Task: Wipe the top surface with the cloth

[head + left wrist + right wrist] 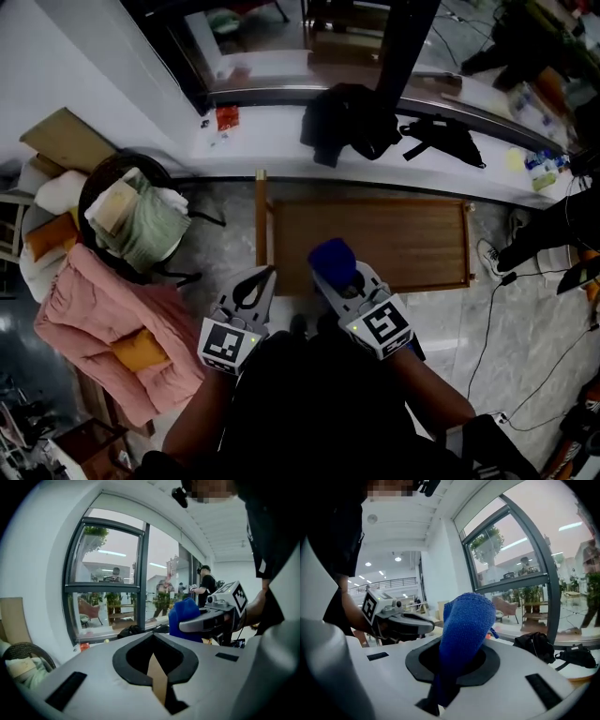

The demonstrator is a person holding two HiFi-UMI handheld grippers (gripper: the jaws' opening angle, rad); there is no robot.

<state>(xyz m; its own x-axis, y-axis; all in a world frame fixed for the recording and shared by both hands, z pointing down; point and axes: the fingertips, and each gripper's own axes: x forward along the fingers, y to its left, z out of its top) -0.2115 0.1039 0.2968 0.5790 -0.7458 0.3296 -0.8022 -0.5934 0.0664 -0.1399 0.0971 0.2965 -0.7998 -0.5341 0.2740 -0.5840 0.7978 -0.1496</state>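
Note:
A brown wooden table top (394, 242) with a raised rim lies just ahead of me in the head view. My right gripper (339, 277) hangs over its near edge, shut on a bunched blue cloth (333, 261). In the right gripper view the blue cloth (466, 620) sticks up from between the jaws of the right gripper (461, 644). My left gripper (257, 287) sits at the table's near left corner, its jaws together with nothing in them. The left gripper (152, 637) view shows a sliver of wood through its pads, and the blue cloth (180, 616) off to the right.
A white window ledge (272, 141) runs behind the table, with a black jacket (347, 117) and a black bag (441, 136) on it. At left stand a round black chair (103, 178) piled with laundry and a pink quilt (103, 328). Cables (525, 309) and a shoe (489, 258) lie at right.

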